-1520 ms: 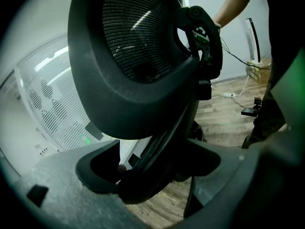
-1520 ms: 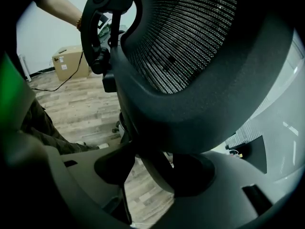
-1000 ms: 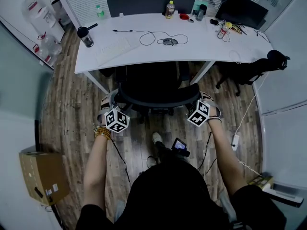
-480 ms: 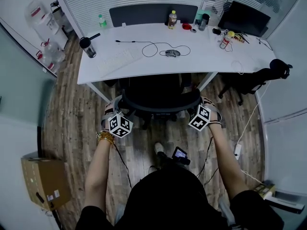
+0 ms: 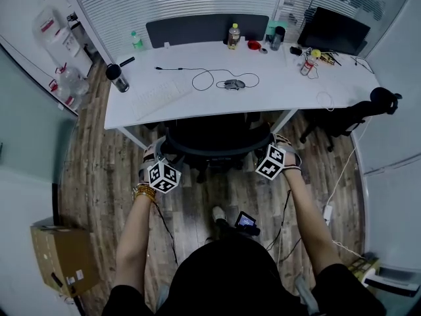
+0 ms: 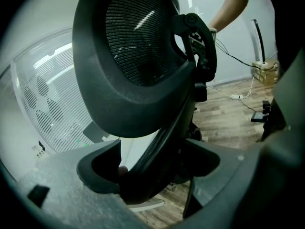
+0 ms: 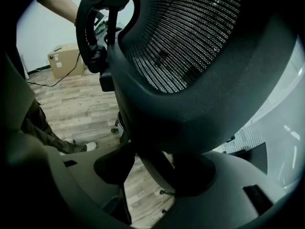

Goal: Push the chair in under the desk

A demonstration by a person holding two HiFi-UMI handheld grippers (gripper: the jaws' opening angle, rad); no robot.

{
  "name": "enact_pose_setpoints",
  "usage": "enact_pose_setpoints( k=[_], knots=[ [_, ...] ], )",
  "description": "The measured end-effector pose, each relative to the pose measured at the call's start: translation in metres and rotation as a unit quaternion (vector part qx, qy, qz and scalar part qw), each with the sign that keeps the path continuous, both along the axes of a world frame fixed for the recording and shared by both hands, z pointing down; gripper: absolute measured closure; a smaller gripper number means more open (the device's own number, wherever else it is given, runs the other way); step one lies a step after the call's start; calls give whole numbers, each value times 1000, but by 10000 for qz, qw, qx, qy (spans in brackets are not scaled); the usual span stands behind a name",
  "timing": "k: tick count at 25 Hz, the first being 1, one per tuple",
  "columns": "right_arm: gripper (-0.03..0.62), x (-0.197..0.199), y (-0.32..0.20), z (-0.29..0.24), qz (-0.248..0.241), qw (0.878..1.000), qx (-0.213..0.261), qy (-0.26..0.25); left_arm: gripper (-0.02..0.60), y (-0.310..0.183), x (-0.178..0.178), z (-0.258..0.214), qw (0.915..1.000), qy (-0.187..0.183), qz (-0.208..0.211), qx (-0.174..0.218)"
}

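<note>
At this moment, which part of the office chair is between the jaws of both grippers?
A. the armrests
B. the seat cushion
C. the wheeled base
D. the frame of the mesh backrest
D: the backrest frame runs between the jaws of the left gripper and of the right gripper, one at each end of it.

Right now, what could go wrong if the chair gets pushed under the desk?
The chair sits between the slanted legs of the desk, so it might catch on one. A hard bump could shake the desk and tip the tall cup near its corner. The left tool and right tool hold only the backrest's rim, so one may slip.
</note>
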State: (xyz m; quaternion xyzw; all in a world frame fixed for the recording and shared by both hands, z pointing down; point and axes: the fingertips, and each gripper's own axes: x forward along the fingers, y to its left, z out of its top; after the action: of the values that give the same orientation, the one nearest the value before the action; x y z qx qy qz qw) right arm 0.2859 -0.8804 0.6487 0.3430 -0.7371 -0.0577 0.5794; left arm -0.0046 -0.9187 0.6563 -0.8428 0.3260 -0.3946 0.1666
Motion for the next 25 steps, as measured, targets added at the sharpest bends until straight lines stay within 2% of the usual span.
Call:
enact_pose_setpoints(
  k=[18, 22, 25],
  knots=[
    [332, 23, -66, 1, -196, 9997, 152, -10, 198, -51, 21, 1, 9998, 17, -129, -178],
    [324, 27, -77, -4, -174, 9990, 418, -10, 202, -56, 25, -4, 9998, 163, -79, -72],
    [304, 26, -80, -3, -61, 9971, 755, -81, 202, -55, 24, -4, 9995, 243, -15, -209]
  ],
)
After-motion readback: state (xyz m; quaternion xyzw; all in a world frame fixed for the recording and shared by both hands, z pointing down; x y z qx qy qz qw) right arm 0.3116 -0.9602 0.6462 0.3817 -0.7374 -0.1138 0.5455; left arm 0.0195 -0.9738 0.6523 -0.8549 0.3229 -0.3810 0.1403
